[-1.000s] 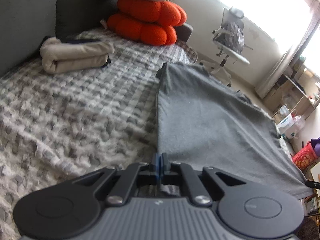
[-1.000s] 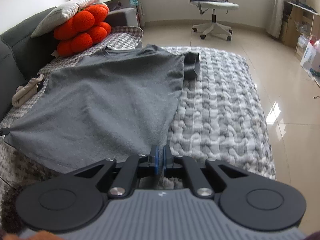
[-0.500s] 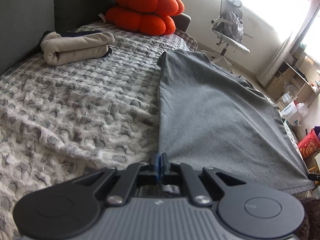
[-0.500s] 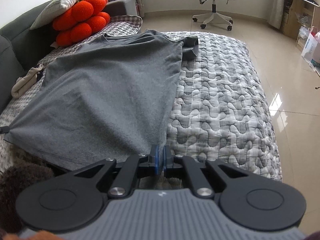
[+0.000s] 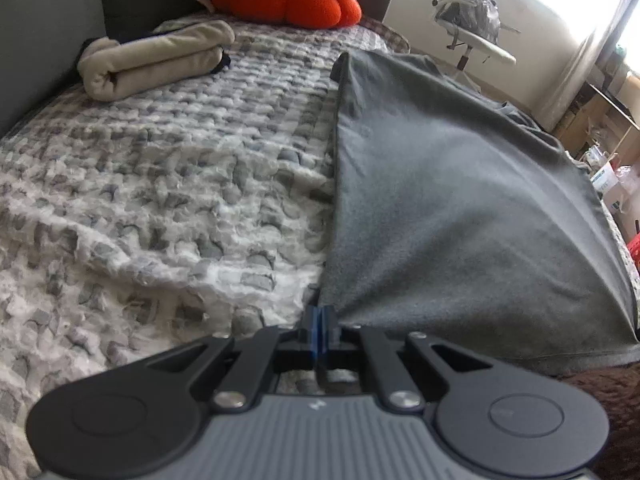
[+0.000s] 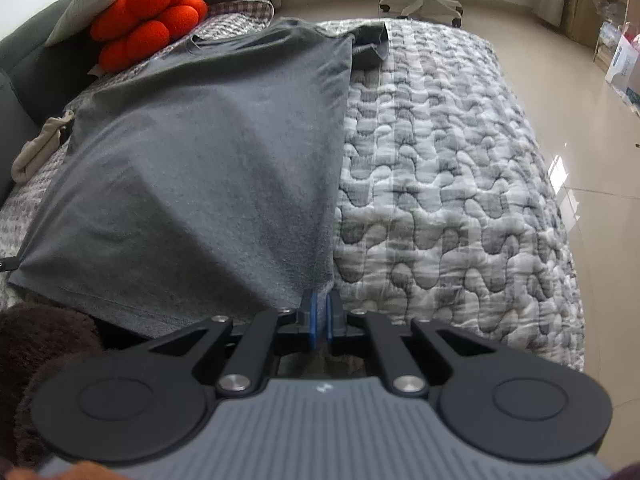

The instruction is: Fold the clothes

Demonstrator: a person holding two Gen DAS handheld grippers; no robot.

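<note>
Left wrist view first: the left gripper [image 5: 319, 314] has its blue-padded fingers pinched tight on the near hem corner of the grey t-shirt [image 5: 448, 200], no gap between them at all. From that corner the fabric pulls up taut and fans out to the right, so the near part of the shirt is lifted off the quilted bedspread [image 5: 160, 184] while the far end, toward the neck, lies down on it. The gripper body points roughly along the bed, toward the headboard end.

Right wrist view is basically the mirror: the right gripper [image 6: 319, 314] is clamped on the other hem corner of the same t-shirt [image 6: 208, 168], pads squeezed together with cloth between them. The shirt is plain grey, a bit heathered, neckline at the far end and one short sleeve flopped out to the right near the top. The hem edge hangs slack between the two corners. It sits on the left-to-middle part of the bedspread [image 6: 440, 184] in this view.

Further out: a rolled beige garment [image 5: 152, 62] near the sofa back, an orange knobbly cushion [image 6: 148, 20] with a pale pillow on top, and an office chair [image 5: 472, 20] on the tiled floor.

No readable writing, just a small pale mark on each gripper housing, too tiny to make out.
</note>
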